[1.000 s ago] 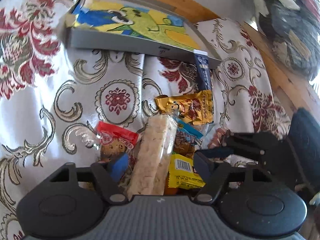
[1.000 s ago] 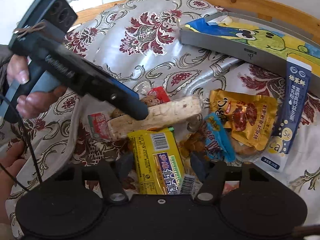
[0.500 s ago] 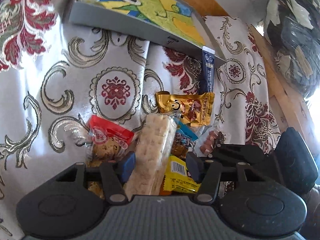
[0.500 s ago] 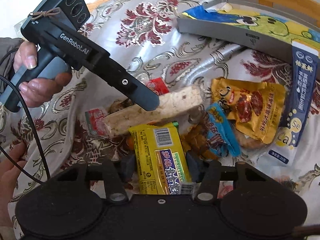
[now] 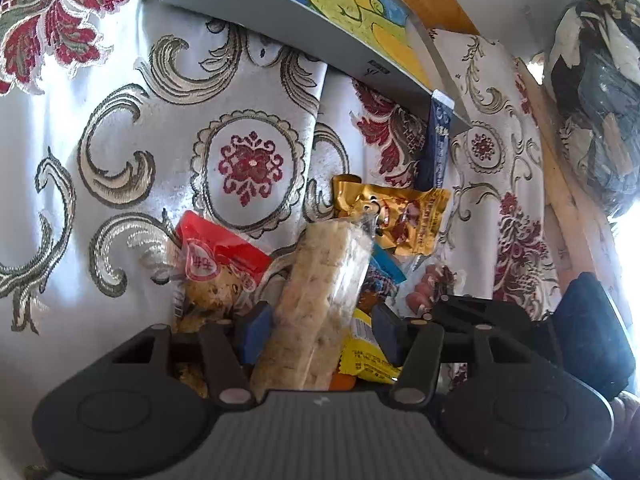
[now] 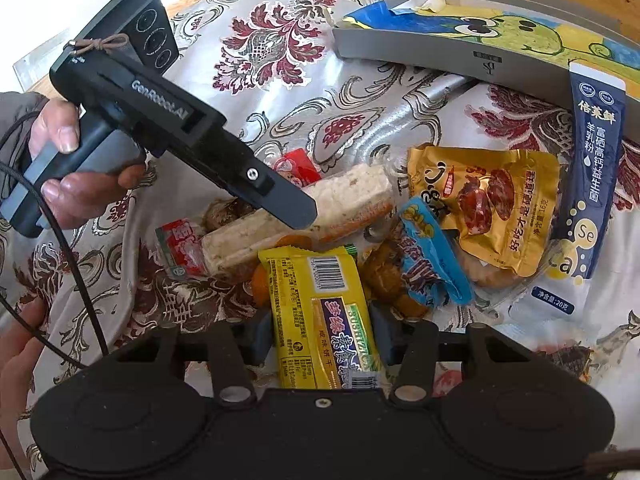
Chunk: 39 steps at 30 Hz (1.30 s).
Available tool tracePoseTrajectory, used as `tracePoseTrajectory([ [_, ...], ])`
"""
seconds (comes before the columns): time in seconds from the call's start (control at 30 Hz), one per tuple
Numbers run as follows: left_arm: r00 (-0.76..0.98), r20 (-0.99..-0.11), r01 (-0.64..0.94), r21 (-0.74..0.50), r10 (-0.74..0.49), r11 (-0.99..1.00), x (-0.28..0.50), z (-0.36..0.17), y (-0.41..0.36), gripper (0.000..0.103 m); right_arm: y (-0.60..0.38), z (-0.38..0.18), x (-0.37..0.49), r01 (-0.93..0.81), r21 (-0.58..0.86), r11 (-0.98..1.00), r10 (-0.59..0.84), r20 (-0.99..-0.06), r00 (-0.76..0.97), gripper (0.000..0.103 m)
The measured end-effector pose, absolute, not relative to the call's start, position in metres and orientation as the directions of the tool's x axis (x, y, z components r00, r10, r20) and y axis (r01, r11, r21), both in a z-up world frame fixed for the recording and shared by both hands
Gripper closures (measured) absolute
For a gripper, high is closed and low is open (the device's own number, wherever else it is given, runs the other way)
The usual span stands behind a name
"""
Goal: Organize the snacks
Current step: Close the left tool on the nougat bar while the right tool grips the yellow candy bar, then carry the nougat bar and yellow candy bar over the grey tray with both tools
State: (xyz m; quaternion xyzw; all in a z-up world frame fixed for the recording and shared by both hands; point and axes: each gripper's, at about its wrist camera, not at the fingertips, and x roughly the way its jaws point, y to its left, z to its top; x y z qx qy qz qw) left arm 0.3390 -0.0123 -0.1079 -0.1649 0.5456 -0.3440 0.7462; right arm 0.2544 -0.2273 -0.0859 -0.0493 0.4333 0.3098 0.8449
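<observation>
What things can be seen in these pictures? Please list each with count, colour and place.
rice bar: 1, pale, pile middle
yellow pack: 1, yellow, pile front
gold pack: 1, gold, right of bar
blue wrapper: 1, blue, beside gold pack
red pack: 1, red, left of bar
sachet: 1, navy, against box
box: 1, grey, behind pile
cloth: 1, silver-red, underneath
left tongs: around rice bar
right tongs: around yellow pack
hand: 1, holding left tongs

A silver cloth [image 6: 312,92] with maroon flowers; a yellow packet [image 6: 320,312]; a gold pouch [image 6: 488,208]; a navy sachet [image 6: 592,168]; a pale bar [image 5: 320,292].
</observation>
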Motion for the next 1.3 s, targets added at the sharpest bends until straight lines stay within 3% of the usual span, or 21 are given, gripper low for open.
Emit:
tracePoseTrajectory([
  [0.1, 0.188, -0.729, 0.349, -0.577, -0.658, 0.739, 0.336, -0.108, -0.017, 0.053, -0.227, -0.086, 0.254, -0.567, 0.181, 0.803, 0.479, -0.763, 0.434, 0.052],
  [0.53, 0.252, -0.822, 0.376, -0.403, -0.511, 0.834, 0.329, -0.103, -0.046, 0.051, -0.22, -0.091, 0.25, -0.578, 0.125, 0.806, 0.446, -0.771, 0.455, 0.053],
  [0.8, 0.29, -0.849, 0.352, -0.336, -0.443, 0.874, 0.322, -0.097, -0.055, 0.058, -0.217, -0.091, 0.245, -0.582, 0.084, 0.809, 0.422, -0.772, 0.475, 0.057],
  [1.1, 0.362, -0.829, 0.3, -0.33, -0.426, 0.895, 0.311, -0.077, -0.052, 0.07, -0.21, -0.085, 0.235, -0.59, 0.014, 0.807, 0.396, -0.754, 0.524, 0.059],
  [1.3, 0.387, -0.821, 0.265, -0.338, -0.42, 0.903, 0.304, -0.069, -0.046, 0.07, -0.209, -0.074, 0.23, -0.593, 0.007, 0.805, 0.419, -0.714, 0.561, 0.06],
])
